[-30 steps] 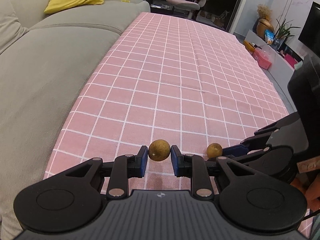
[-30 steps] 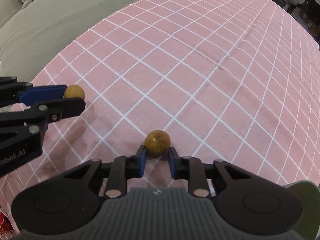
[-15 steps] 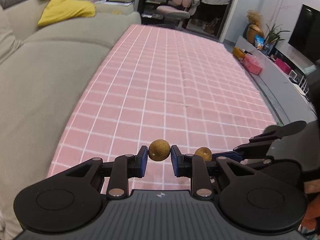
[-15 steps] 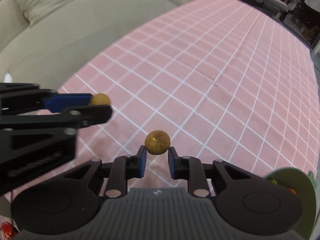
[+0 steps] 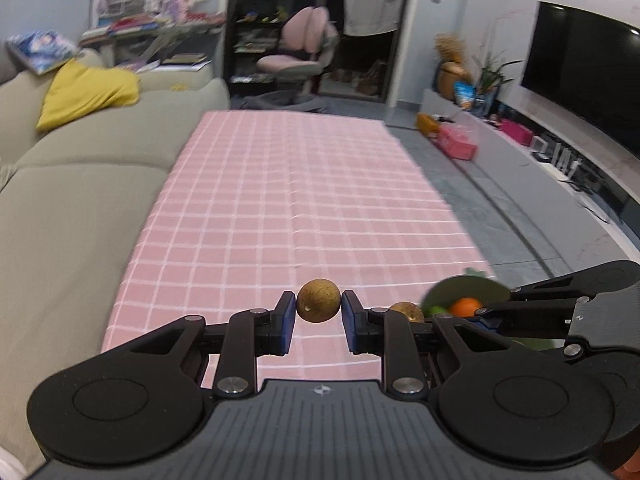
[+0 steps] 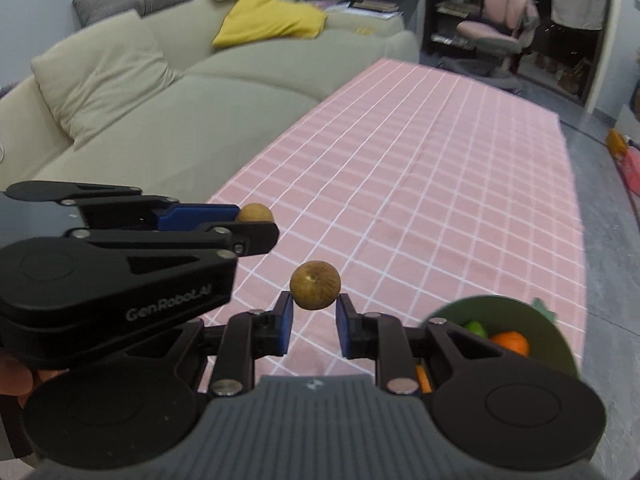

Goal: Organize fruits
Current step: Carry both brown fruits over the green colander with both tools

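My left gripper [image 5: 319, 307] is shut on a small round brown fruit [image 5: 319, 306], held in the air above the pink checked tablecloth [image 5: 304, 196]. My right gripper [image 6: 315, 300] is shut on a second brown fruit [image 6: 315, 285] of the same kind, pinched at its fingertips. In the right wrist view the left gripper [image 6: 256, 220] shows at the left with its fruit [image 6: 256, 213]. In the left wrist view the right gripper's fruit [image 5: 408, 311] peeks out beside a green bowl [image 5: 476, 285]. The green bowl [image 6: 504, 308] holds an orange fruit [image 6: 510, 342] and a green one [image 6: 476, 329].
A beige sofa [image 5: 80, 184] with a yellow cushion [image 5: 88, 94] runs along the cloth's left side. Grey floor [image 5: 500, 216] and a low TV bench with a television [image 5: 588, 92] lie to the right. A pink chair [image 5: 296, 48] stands at the far end.
Both grippers have risen and tilted up with their fruits still held, so the room's far end came into view. The green bowl with fruit has appeared at lower right in both views.
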Demonstrator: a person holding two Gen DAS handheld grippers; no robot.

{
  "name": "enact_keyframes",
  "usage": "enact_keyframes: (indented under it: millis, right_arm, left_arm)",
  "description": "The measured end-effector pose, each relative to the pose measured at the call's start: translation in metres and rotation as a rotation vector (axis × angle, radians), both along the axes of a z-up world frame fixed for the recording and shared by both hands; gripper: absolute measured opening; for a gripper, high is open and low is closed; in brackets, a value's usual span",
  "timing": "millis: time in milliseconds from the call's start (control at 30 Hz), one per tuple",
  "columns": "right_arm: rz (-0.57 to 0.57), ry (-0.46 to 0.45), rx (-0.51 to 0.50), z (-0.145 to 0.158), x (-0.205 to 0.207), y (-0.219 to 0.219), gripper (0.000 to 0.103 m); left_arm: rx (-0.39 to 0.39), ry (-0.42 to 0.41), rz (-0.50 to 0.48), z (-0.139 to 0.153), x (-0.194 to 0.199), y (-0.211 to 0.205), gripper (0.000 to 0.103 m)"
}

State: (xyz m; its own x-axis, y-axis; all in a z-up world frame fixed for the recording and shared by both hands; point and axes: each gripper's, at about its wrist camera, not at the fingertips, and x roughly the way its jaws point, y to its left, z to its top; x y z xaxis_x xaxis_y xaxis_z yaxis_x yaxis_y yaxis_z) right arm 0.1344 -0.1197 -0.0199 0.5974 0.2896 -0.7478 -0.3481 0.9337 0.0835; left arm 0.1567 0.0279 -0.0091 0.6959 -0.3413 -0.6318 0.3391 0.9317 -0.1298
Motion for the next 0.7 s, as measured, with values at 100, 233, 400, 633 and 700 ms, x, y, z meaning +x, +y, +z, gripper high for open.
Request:
enact_keyframes:
  millis: [100, 233, 400, 633, 700]
  right_arm:
    - [-0.028, -0.038, -0.002, 0.010, -0.018, -0.017, 0.018]
    - [-0.077, -0.075, -0.006, 0.016, -0.040, -0.038, 0.018]
    - [-0.172, -0.101, -0.009, 0.014, -0.064, -0.075, 0.018]
    - [-0.274, -0.091, 0.000, -0.005, -0.088, -0.108, 0.019]
    - [-0.289, -0.081, -0.002, -0.012, -0.093, -0.114, 0.019]
  left_arm:
    - [0.000, -0.017, -0.046, 0.007, -0.008, -0.014, 0.028]
    - [0.009, -0.027, -0.097, 0.010, -0.017, -0.033, 0.028]
    - [-0.021, -0.010, -0.171, 0.009, -0.026, -0.056, 0.028]
    - [-0.087, 0.068, -0.260, -0.010, -0.026, -0.077, 0.028]
    - [-0.104, 0.093, -0.272, -0.019, -0.024, -0.080, 0.028]
